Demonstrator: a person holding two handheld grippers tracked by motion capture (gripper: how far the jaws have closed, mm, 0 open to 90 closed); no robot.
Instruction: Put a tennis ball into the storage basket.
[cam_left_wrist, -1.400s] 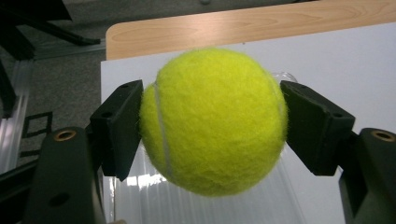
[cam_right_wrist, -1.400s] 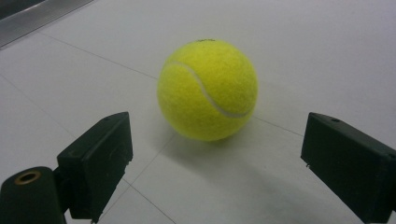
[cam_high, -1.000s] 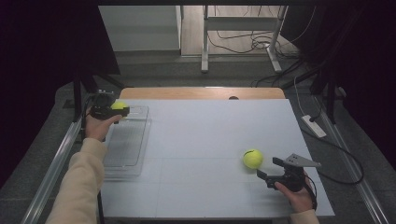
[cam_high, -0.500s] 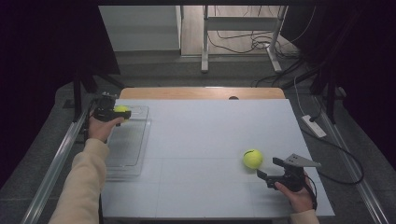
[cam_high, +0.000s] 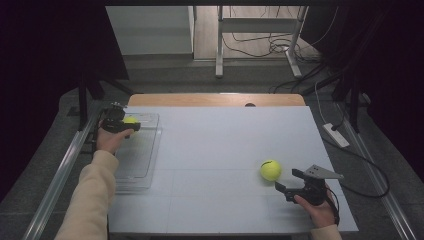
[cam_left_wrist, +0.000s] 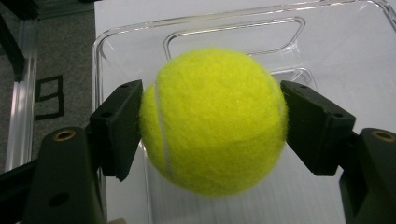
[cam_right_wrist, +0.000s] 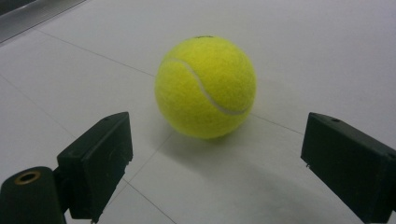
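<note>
Left gripper is clamping a tennis ball across its widest part, both pads pressing into the felt, so the ball is hanging between the jaws rather than resting on anything. Directly below and ahead of those jaws is sitting the clear plastic tray, far end under the ball; likely reason for the hold here is a drop into the tray, not yet done. The person's left hand is gripping the tool from behind, keeping the jaws roughly level over the tray rim.

Right gripper is resting low on the white table, jaws spread wide, nothing between them. A second tennis ball is lying just ahead of the jaws, centred on the gap, clear of both pads. Looks lined up for a straight push-in grab.
</note>
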